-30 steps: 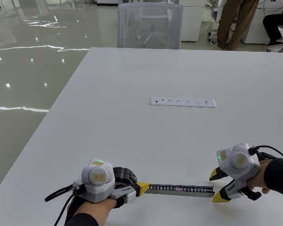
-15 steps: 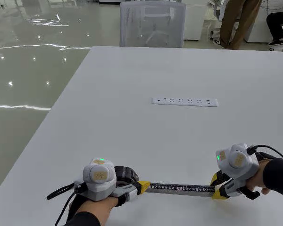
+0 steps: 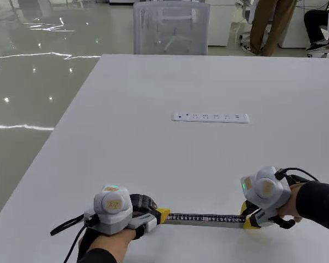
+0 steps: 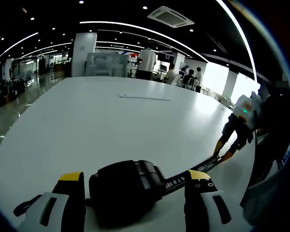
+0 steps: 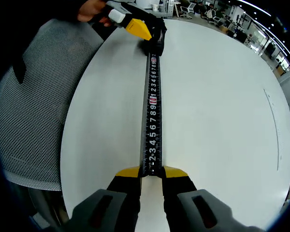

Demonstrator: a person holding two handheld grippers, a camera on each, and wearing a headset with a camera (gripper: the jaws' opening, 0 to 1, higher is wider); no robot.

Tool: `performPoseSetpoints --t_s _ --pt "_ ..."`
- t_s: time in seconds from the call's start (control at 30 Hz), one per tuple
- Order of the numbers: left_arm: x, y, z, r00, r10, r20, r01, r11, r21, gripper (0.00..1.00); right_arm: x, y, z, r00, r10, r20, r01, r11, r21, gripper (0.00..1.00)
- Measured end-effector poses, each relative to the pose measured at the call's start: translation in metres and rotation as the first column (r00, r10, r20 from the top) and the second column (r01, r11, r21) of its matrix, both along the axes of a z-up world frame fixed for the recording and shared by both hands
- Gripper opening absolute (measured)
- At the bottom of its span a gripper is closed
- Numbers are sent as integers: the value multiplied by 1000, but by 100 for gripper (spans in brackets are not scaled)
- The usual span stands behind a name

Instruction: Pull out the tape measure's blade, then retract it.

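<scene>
The black tape measure case rests on the white table near its front edge, and my left gripper is shut on it. In the left gripper view the case sits between both yellow-tipped jaws of my left gripper. The blade lies drawn out flat to the right. My right gripper is shut on the blade's end. In the right gripper view the blade runs straight away from my right gripper to the case.
A white power strip lies mid-table, well beyond the blade. A mesh chair stands at the table's far edge, with people standing and sitting beyond at the back right. The table's left edge drops to a glossy floor.
My right gripper, open around the blade's end a second ago, has shut on it. The left gripper keeps its hold on the case. The camera has shifted slightly.
</scene>
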State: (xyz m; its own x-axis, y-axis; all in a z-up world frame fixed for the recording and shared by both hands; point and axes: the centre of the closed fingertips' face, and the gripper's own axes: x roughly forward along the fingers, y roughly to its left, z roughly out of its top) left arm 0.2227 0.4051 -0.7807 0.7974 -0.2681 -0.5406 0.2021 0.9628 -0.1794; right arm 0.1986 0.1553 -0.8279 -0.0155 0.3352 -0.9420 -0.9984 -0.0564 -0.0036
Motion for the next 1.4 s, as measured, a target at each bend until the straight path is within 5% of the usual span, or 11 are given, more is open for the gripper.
performPoseSetpoints --t_s 0.3,0.43,0.53,0.7,1.4 --pt "1 4 -8 998 57 -31 -58 998 -27 73 -1 0 -1 1000 -21 12 22 999 -29 13" --pt "0 11 -12 997 73 -27 -72 997 35 66 1 0 -2 998 -53 13 54 997 -54 13" --pt "1 8 -12 998 68 -13 -67 997 39 64 1 0 -2 996 -89 2 89 994 -61 12" --pt "1 9 -11 998 65 -1 -65 996 67 63 1 0 -2 999 -44 8 45 995 -90 12" --pt "1 10 -13 998 55 -33 -52 996 78 61 1 1 -1 989 -147 -17 148 989 6 11"
